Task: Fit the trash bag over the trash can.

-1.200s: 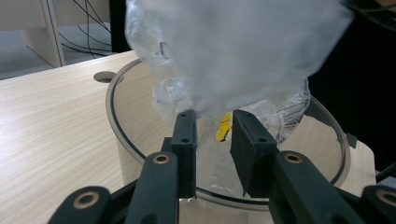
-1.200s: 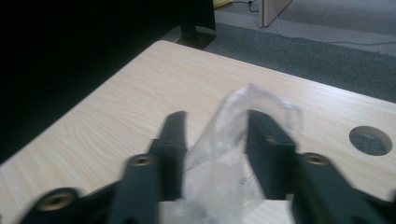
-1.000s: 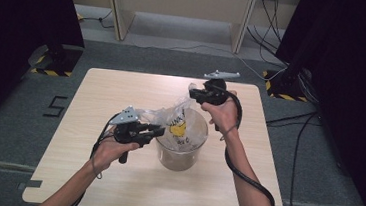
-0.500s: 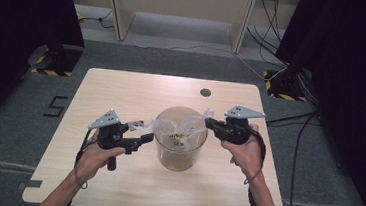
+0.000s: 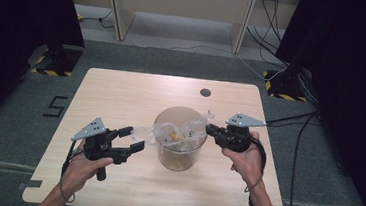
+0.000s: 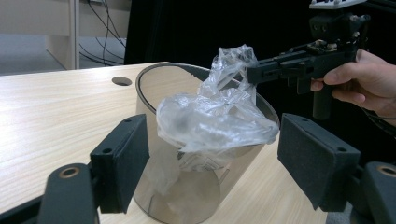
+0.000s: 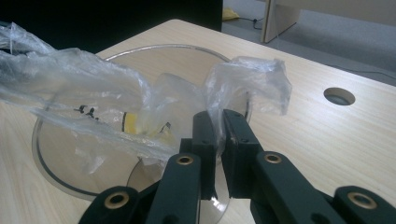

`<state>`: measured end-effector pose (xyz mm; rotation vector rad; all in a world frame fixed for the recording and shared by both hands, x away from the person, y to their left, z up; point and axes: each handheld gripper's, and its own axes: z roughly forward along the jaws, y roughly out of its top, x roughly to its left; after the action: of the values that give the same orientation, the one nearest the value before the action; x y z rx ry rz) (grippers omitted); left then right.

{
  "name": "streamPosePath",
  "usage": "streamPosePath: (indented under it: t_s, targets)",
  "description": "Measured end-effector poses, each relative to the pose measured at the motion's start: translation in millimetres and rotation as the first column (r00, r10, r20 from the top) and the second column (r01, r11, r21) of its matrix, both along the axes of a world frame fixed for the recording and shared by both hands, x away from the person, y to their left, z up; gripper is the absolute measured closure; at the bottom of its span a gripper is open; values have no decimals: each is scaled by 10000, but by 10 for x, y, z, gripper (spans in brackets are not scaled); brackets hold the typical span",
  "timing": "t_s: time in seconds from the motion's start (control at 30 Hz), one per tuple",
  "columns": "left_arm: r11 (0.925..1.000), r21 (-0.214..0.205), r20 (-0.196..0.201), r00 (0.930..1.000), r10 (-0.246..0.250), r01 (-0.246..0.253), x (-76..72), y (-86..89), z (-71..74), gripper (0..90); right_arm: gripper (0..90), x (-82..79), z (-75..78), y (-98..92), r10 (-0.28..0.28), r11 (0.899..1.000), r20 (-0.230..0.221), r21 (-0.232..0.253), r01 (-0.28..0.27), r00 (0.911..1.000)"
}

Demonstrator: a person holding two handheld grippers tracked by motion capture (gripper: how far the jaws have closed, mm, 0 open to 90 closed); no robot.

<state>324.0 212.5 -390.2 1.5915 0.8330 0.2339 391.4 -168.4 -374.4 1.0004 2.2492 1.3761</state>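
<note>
A clear round container stands mid-table with a crumpled clear plastic bag with yellow print draped into its mouth. My right gripper is at the container's right rim, shut on a corner of the bag; the jaws pinch the film at my right gripper. My left gripper sits just left of the container, and its jaws have just been opening. In the left gripper view the bag bulges over the rim ahead of the wide-open left gripper, with no pad touching it.
The wooden table has a round cable hole behind the container. Grey floor surrounds it, with cables and black stands at the back right. Dark curtains hang on both sides.
The right gripper came down from behind the container to its right rim, still holding the bag. The left gripper let go of the bag, opened and drew back to the left.
</note>
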Motion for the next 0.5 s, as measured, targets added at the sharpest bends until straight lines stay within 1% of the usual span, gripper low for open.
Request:
streamPosePath:
  t_s: [0.1, 0.2, 0.27, 0.3, 0.4, 0.43, 0.5]
  targets:
    - [10000, 51, -260, 9997, 18, -16, -8, -19, 27, 253, 840, -9, -13, 1, 0, 10000, 9, 13, 0, 10000]
    - [9994, -322, -613, 9980, -122, 103, 3, -57, 44, 277, 836, -25, -25, 18, 66, 10000, 22, -11, -66, 10000]
    - [9993, -356, -676, 9976, -171, 147, 3, -88, 57, 289, 836, -42, -23, 26, 101, 9999, 77, 38, -101, 9999]
    - [9989, -437, -721, 9972, -217, 186, -1, -110, 67, 294, 836, -50, -20, 28, 101, 9999, 119, 82, -102, 9999]
    - [9981, -543, -827, 9961, -320, 275, -16, -178, 75, 315, 835, -80, -9, 50, 259, 9996, 223, 99, -262, 9994]
    - [9982, -570, -827, 9962, -255, 208, -17, -197, 72, 333, 835, -92, -7, 58, 304, 9995, 244, 101, -307, 9992]
    - [9981, -611, -683, 9977, -49, 7, 9, -212, 54, 405, 835, -117, -10, 77, 405, 9991, 262, 110, -408, 9988]
